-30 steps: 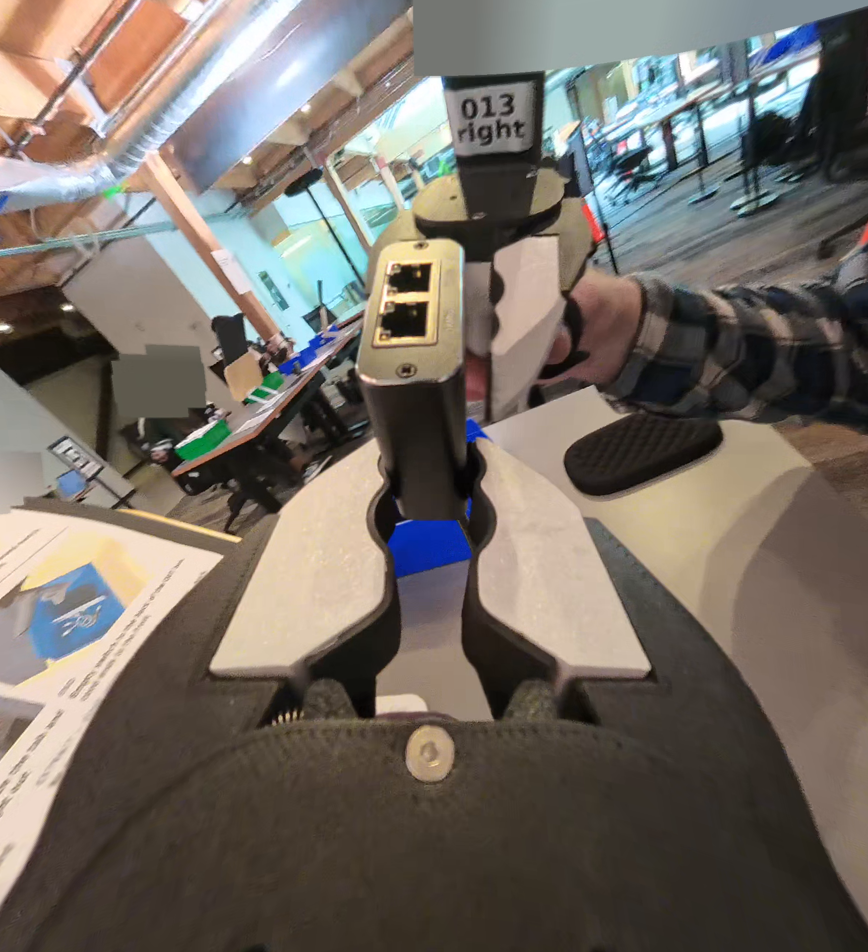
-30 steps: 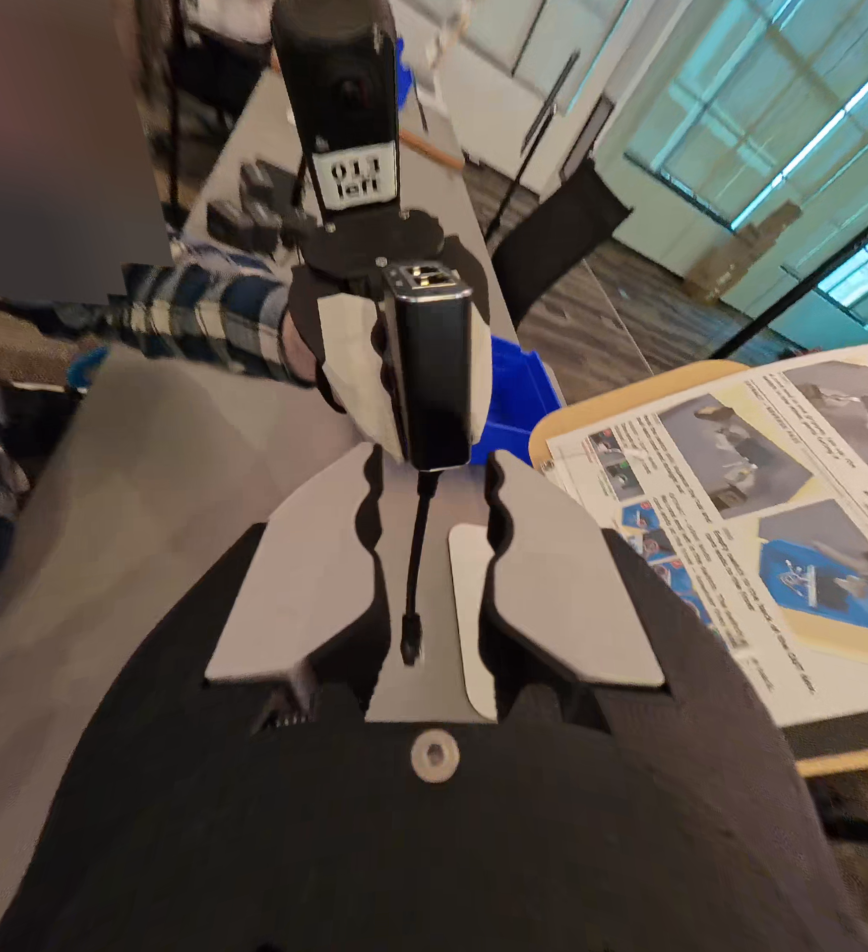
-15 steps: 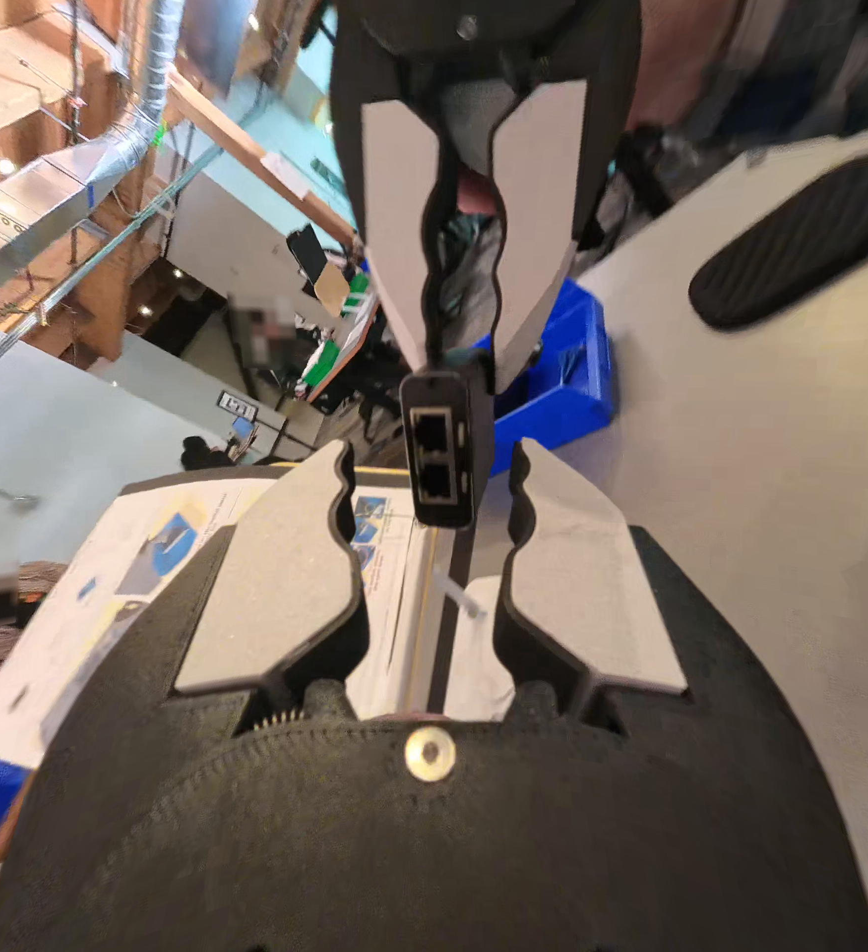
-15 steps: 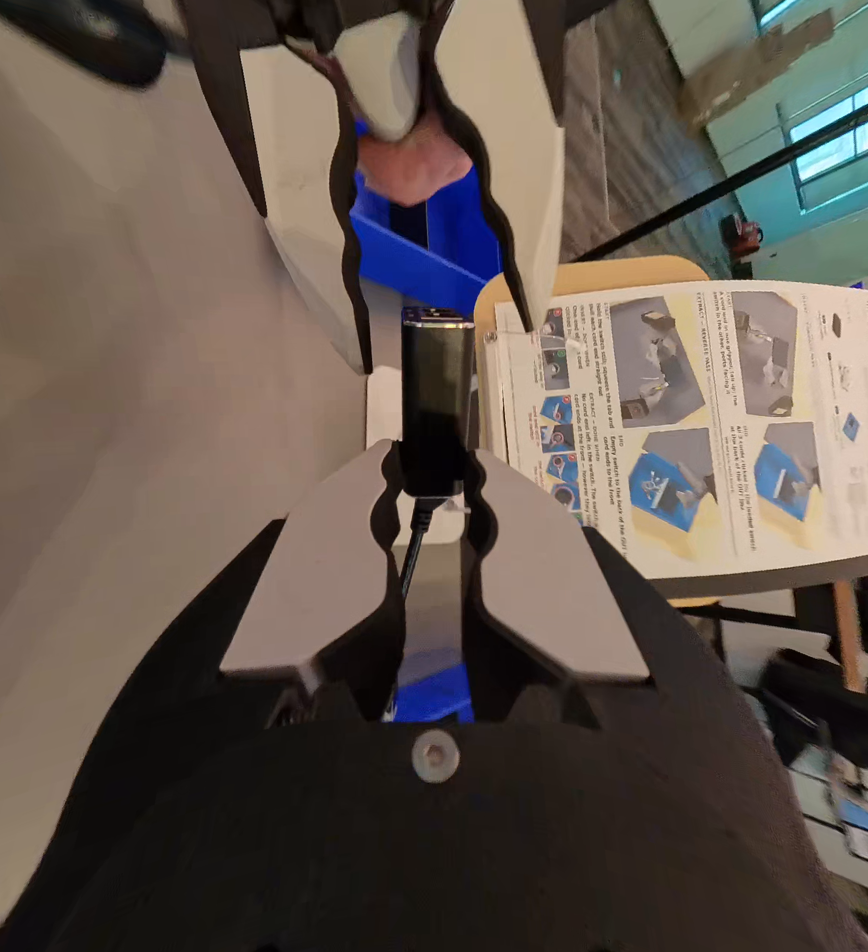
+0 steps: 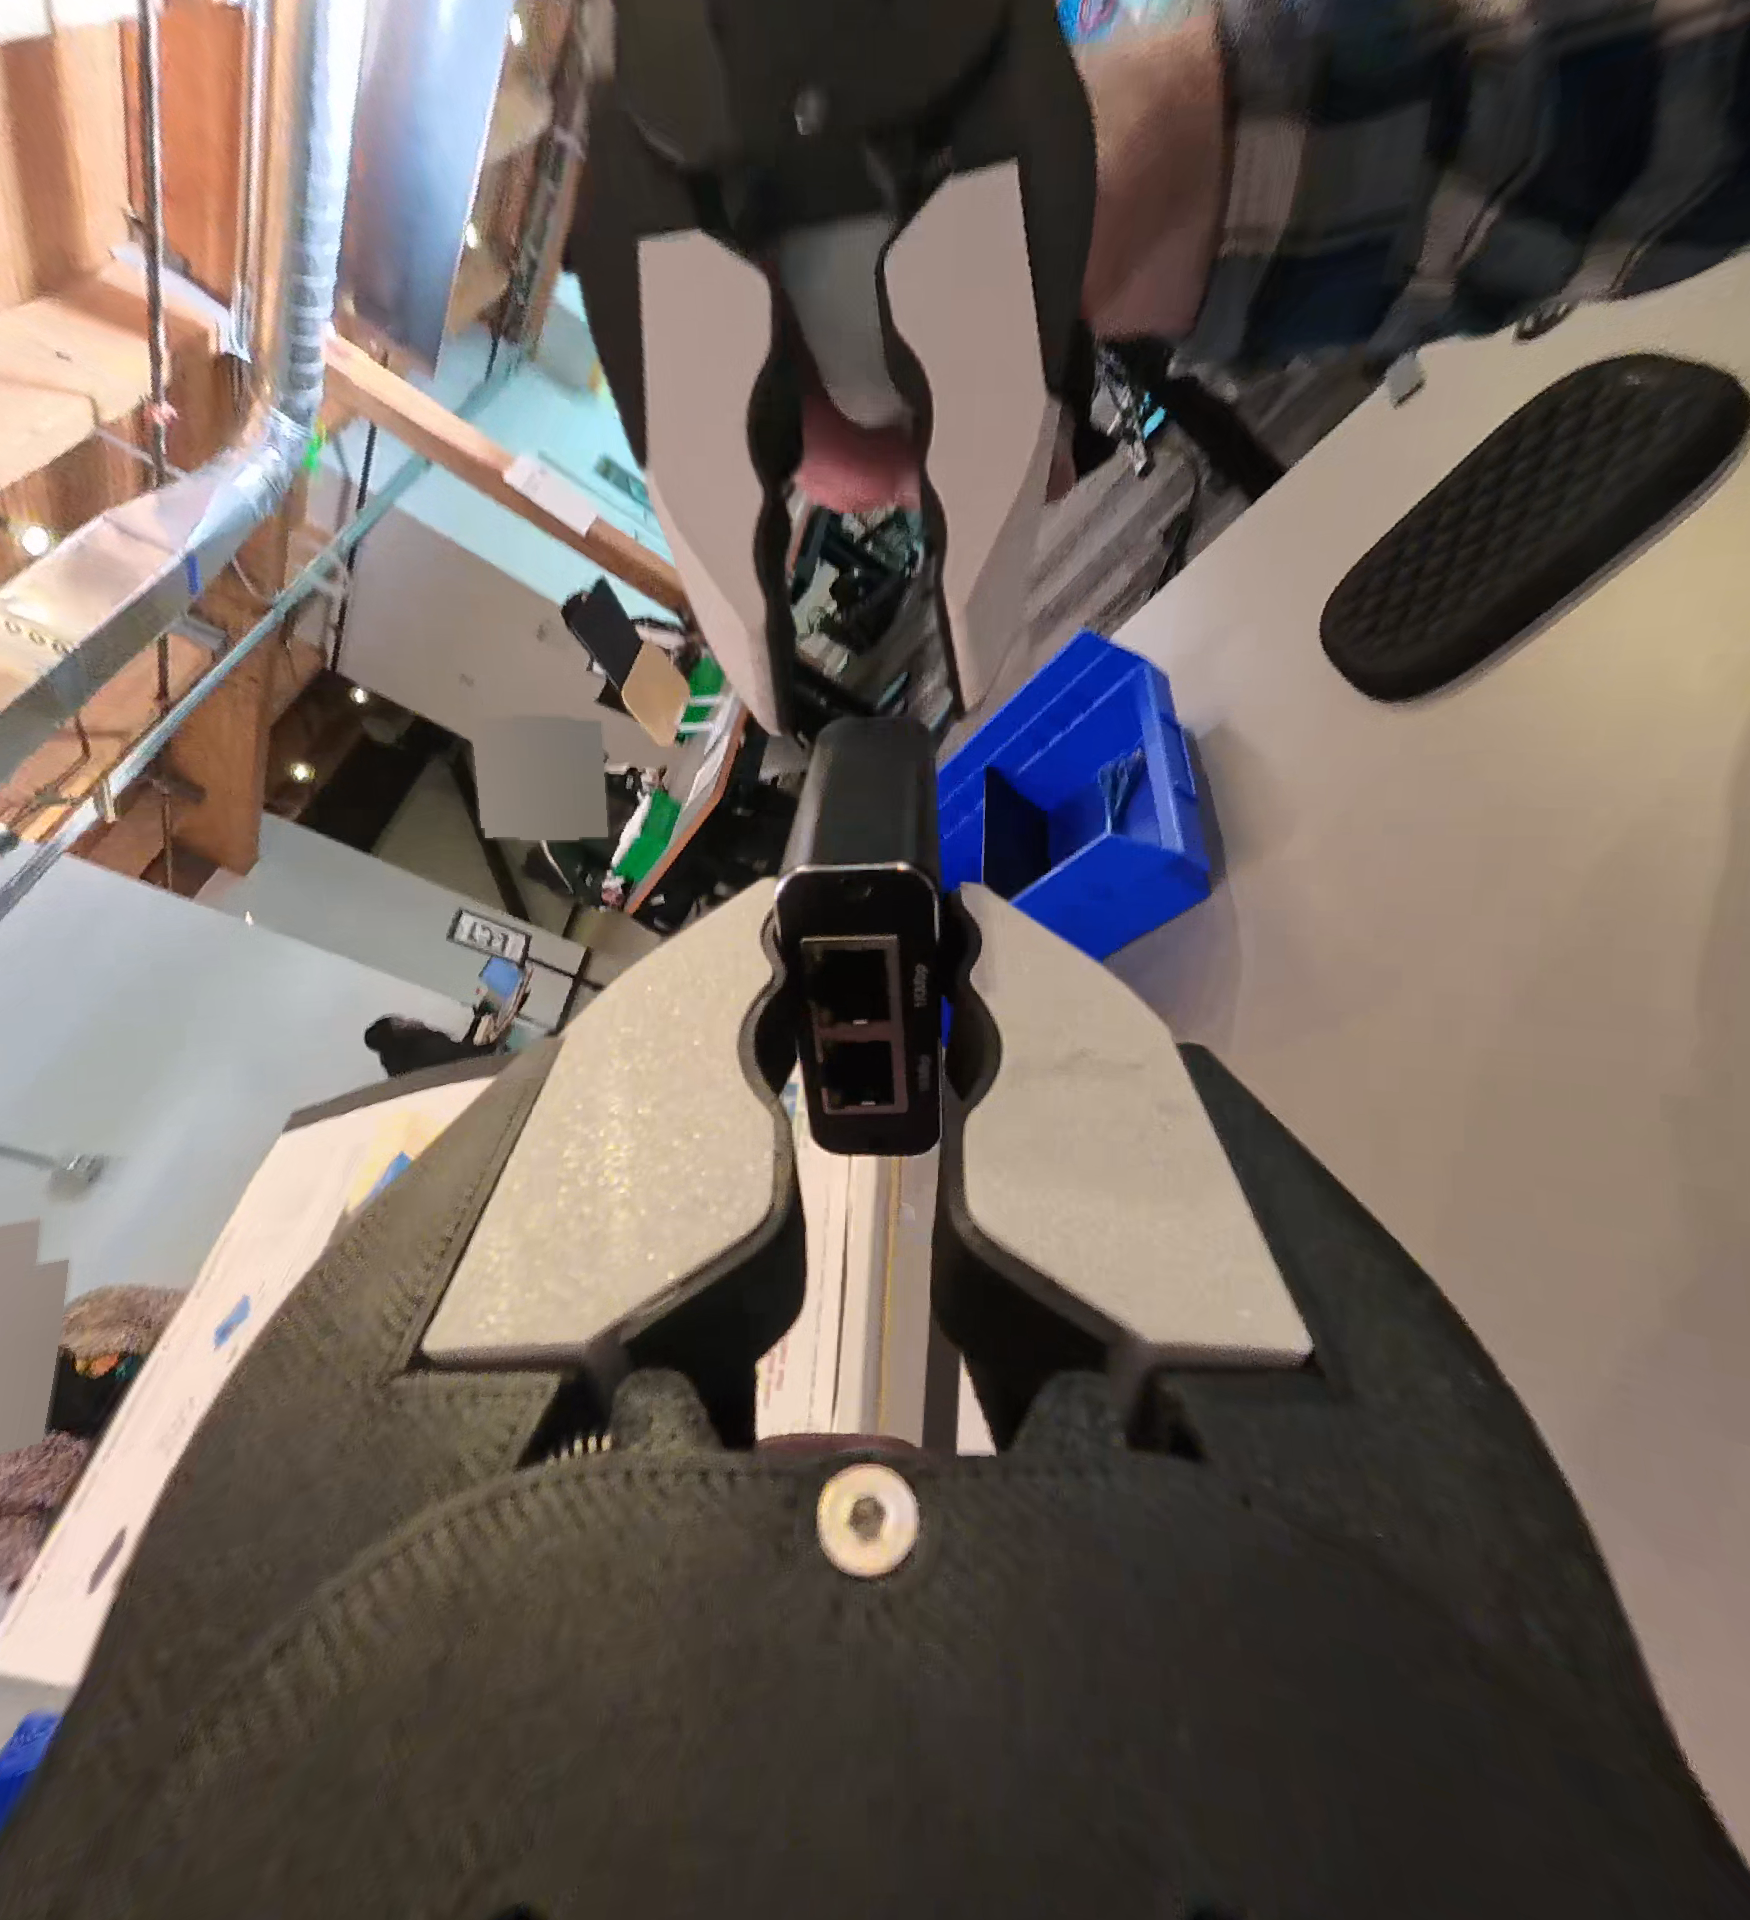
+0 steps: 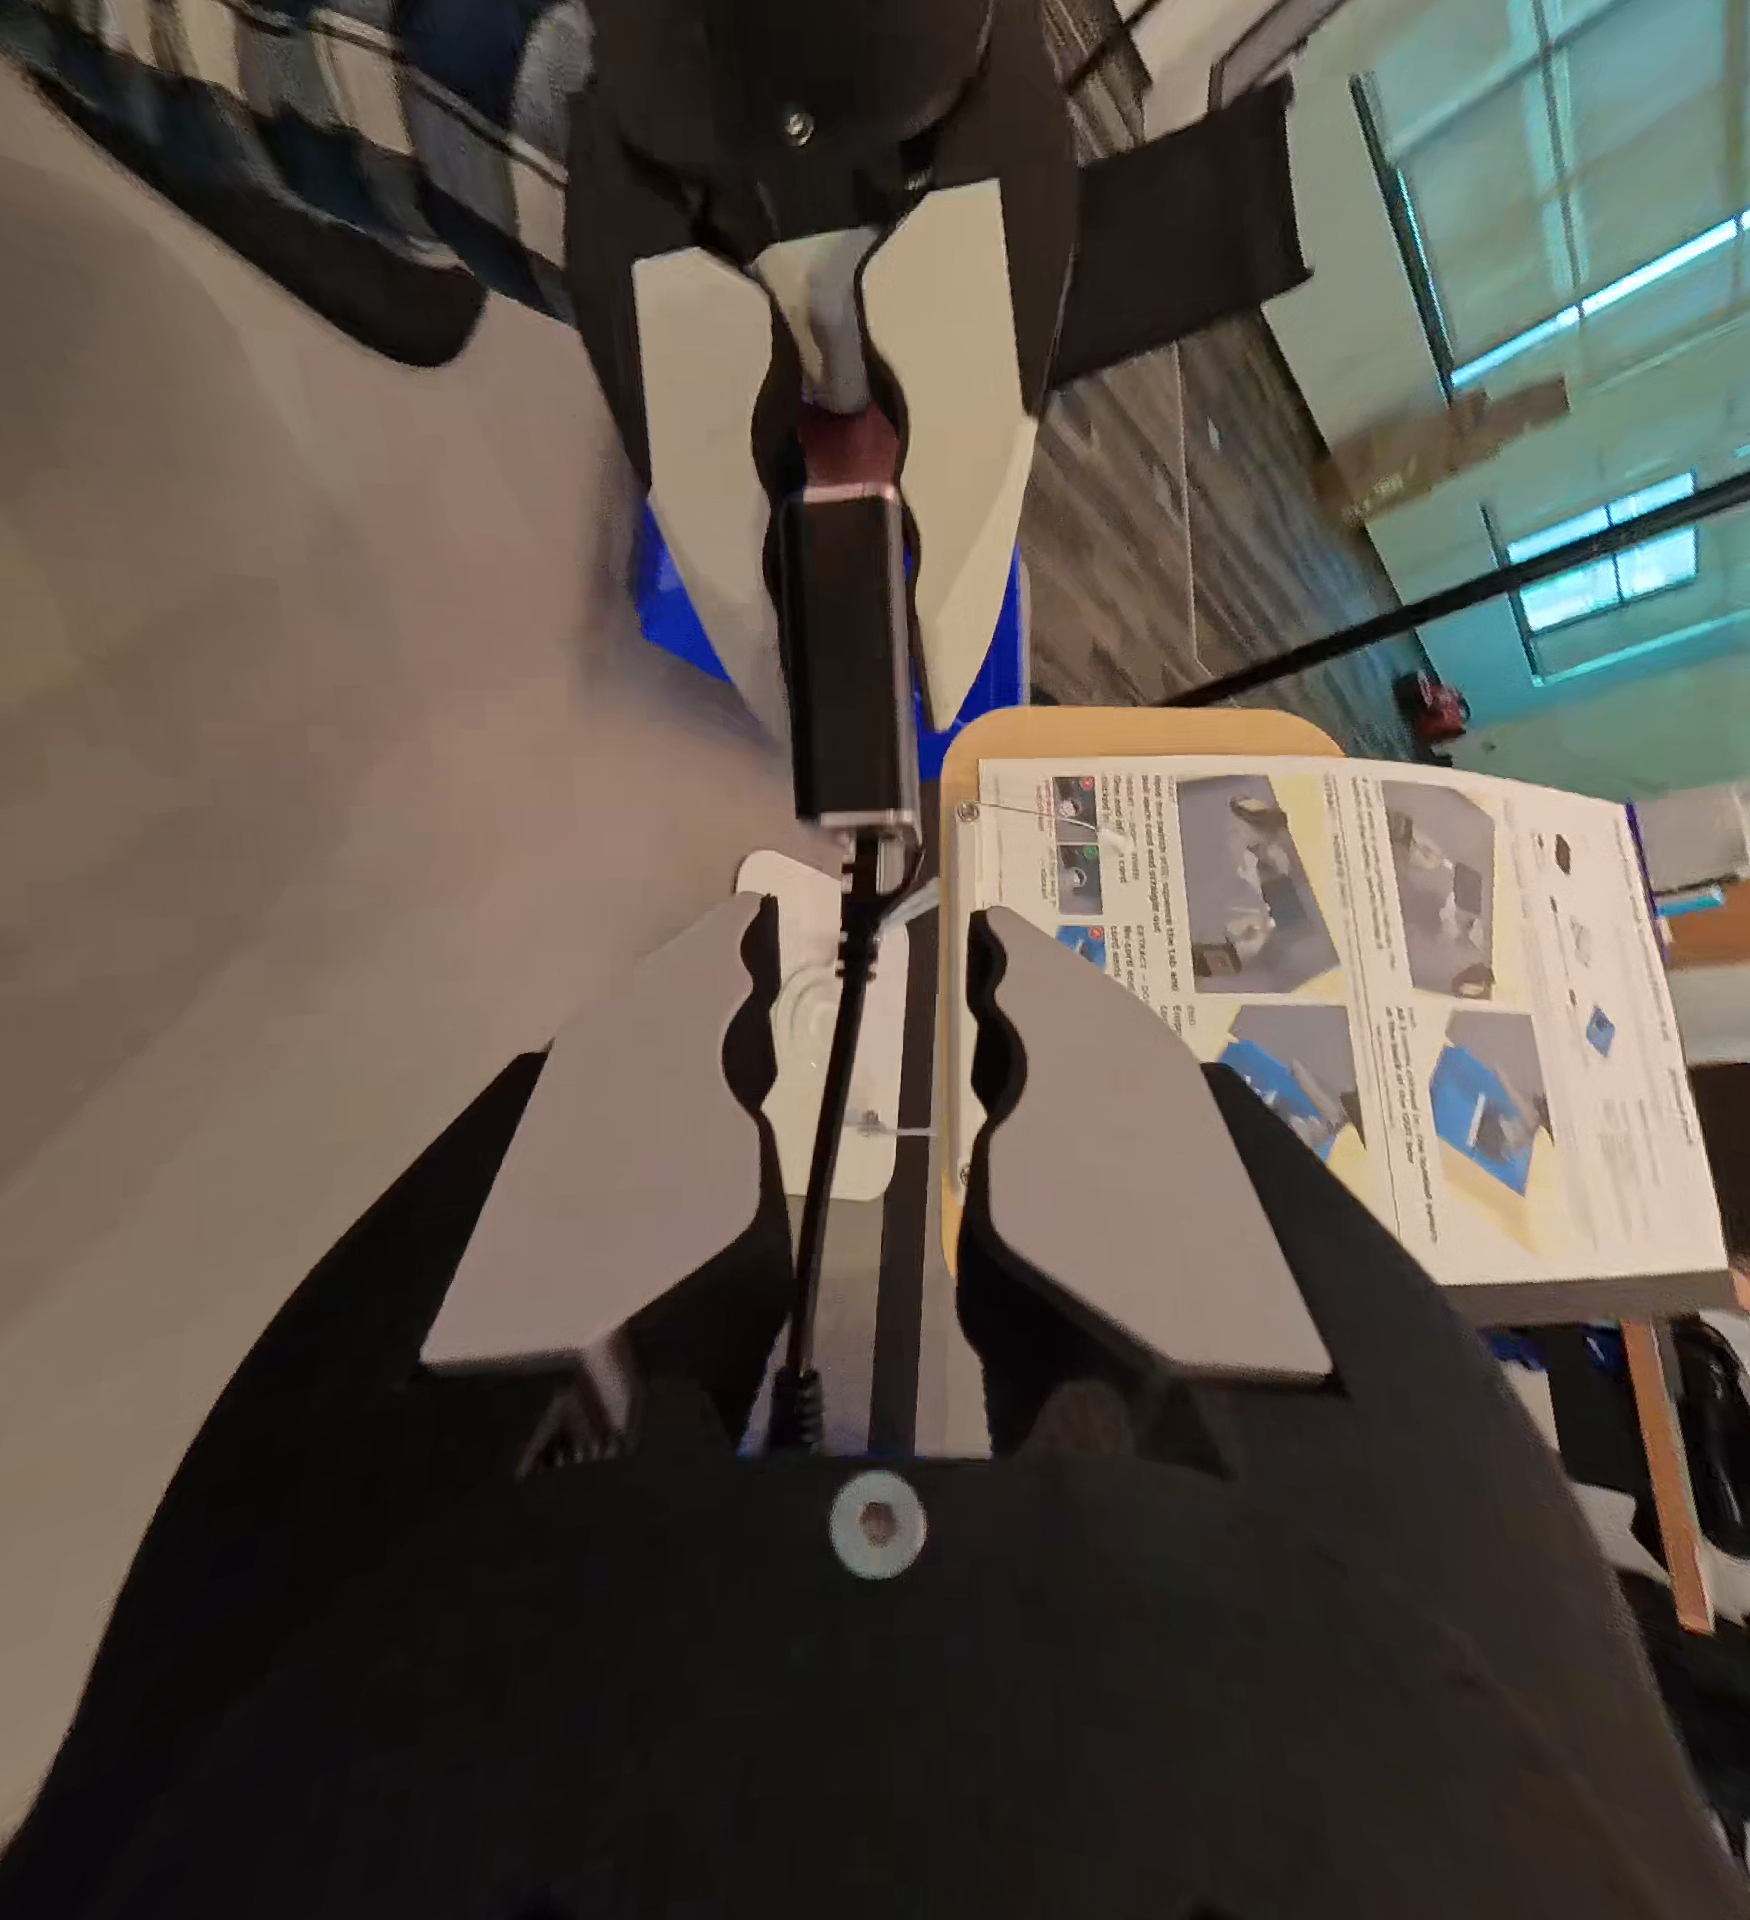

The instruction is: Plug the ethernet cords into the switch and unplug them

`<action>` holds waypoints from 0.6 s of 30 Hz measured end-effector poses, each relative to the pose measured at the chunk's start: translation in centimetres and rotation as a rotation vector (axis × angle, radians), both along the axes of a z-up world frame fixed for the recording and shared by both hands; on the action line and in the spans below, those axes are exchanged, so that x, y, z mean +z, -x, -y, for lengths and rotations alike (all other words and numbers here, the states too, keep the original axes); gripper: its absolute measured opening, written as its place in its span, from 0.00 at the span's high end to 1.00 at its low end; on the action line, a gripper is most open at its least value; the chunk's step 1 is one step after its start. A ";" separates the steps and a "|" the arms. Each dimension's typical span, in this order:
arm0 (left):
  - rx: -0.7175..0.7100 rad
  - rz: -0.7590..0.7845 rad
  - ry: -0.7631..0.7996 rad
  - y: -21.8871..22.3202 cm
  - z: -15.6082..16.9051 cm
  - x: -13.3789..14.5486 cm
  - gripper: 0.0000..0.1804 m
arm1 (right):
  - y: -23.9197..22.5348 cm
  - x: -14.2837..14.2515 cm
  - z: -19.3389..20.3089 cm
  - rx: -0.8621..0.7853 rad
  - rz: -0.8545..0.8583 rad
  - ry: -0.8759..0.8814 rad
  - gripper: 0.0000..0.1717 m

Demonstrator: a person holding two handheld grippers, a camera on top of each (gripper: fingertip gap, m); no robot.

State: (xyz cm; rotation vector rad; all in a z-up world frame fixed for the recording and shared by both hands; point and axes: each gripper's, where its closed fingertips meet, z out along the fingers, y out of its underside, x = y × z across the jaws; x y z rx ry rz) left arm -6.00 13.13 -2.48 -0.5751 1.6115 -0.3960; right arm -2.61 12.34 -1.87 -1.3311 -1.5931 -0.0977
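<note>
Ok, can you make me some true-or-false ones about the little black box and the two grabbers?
1. The left gripper pinches the small black switch box. True.
2. Both square ports on the switch box hold cords. False: both are empty.
3. The right gripper squeezes the switch box. False: its fingers stand apart, with only the thin black cord running between them.
4. A blue plastic bin sits on the grey table. True.

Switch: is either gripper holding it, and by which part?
Left gripper clamps the black switch by its sides, at the port end. Right gripper is open, holding nothing.
</note>
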 end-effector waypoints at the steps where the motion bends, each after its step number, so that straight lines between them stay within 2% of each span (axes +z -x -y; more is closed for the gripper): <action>1: -0.016 0.013 -0.003 0.3 0.3 0.5 0.87 | -0.1 0.1 0.1 0.022 -0.003 -0.010 0.80; 5: -0.044 0.028 -0.017 0.8 0.7 1.6 0.87 | 0.4 0.0 0.2 0.062 0.009 -0.029 0.82; 15: -0.081 0.010 -0.059 0.5 1.6 1.7 0.87 | 1.8 0.7 0.4 0.101 0.022 -0.112 0.91; 18: -0.085 0.014 -0.068 0.5 1.7 1.9 0.87 | 1.9 0.9 0.5 0.112 0.007 -0.108 0.91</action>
